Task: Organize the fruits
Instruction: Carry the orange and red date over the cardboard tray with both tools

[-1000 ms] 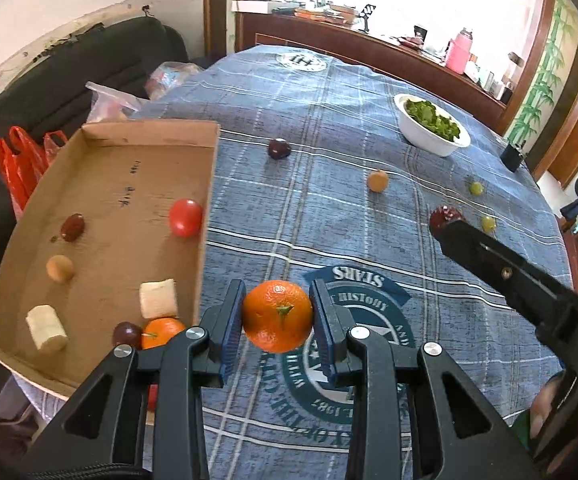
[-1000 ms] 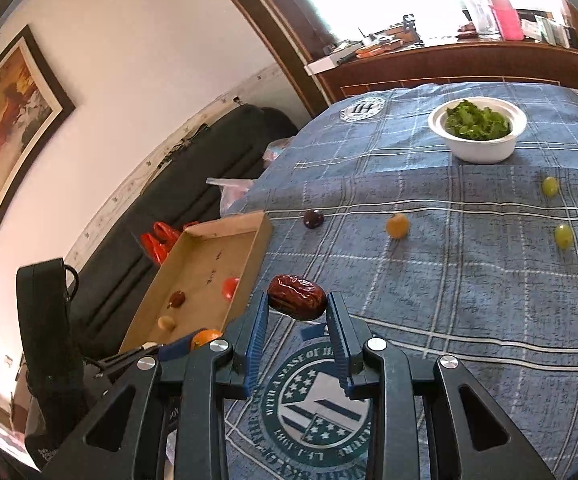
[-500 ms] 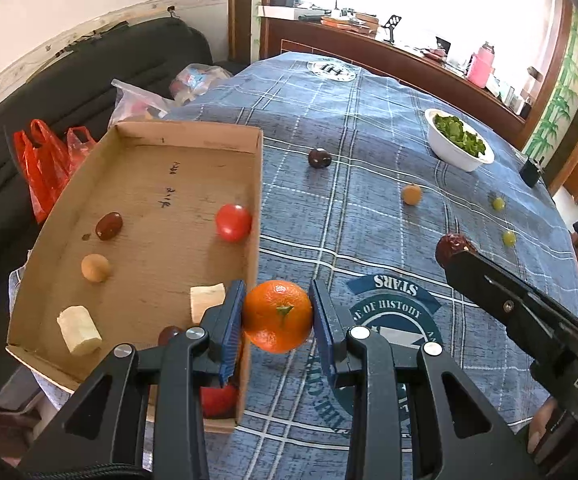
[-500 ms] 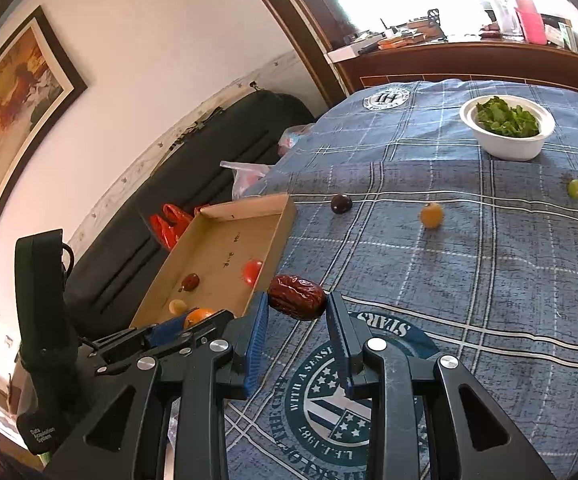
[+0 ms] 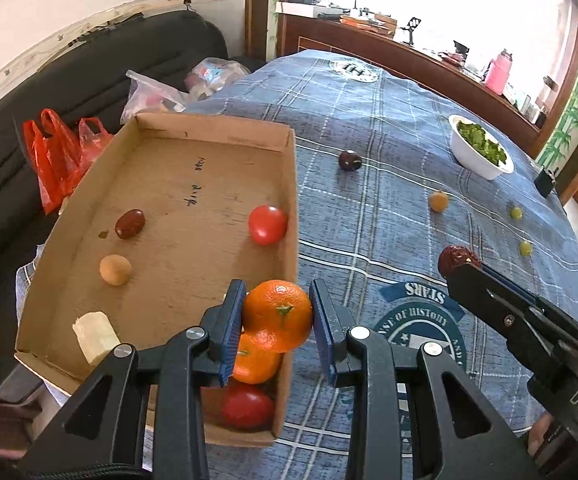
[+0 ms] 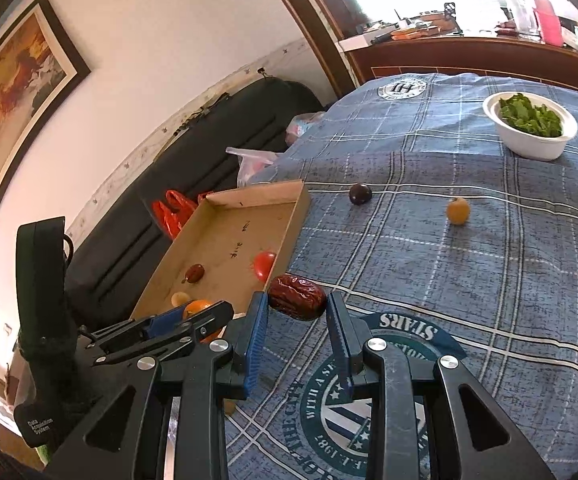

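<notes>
My left gripper (image 5: 277, 316) is shut on an orange (image 5: 279, 314) and holds it above the near right corner of the cardboard box (image 5: 293, 184). The box holds a second orange (image 5: 255, 362), two tomatoes (image 5: 267, 224), a red date (image 5: 129, 224), a tan round fruit (image 5: 115, 270) and a banana piece (image 5: 95, 336). My right gripper (image 6: 297, 310) is shut on a red date (image 6: 297, 297) above the tablecloth, just right of the box (image 6: 289, 240). It shows in the left wrist view (image 5: 459, 260) too.
On the blue checked tablecloth (image 5: 369, 220) lie a dark plum (image 5: 349, 160), a small orange fruit (image 5: 438, 201) and two green grapes (image 5: 516, 212). A white bowl of greens (image 5: 481, 152) stands at the far right. Red bags (image 5: 55, 152) lie on the sofa to the left.
My left gripper has carried the orange left, from over the tablecloth to over the box's near right corner. My right gripper with the date has moved closer to the box.
</notes>
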